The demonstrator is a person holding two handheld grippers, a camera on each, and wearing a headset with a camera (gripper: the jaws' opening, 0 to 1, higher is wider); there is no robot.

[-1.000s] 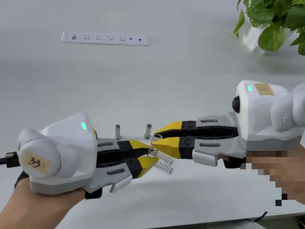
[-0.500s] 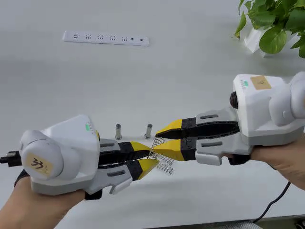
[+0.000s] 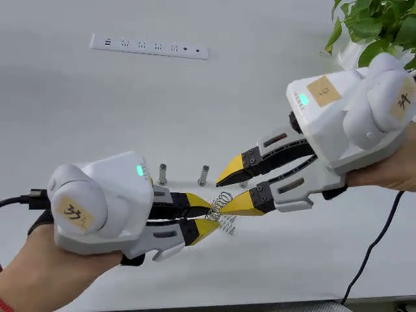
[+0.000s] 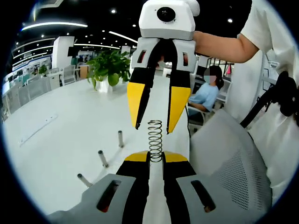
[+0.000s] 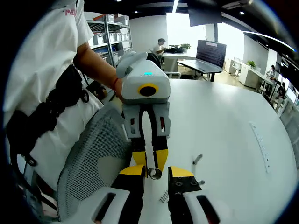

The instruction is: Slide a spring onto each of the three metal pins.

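- White workbench: three short steel pins stand bare beyond the gripper tips.
- Left gripper clamps a silver coil spring; right gripper gapes around its free end.
- No spring fitted yet.

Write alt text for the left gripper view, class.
The left tool pinches one end of a spring between shut jaws, while the open right tool straddles its far end. Three metal pins stand on the white table nearby.
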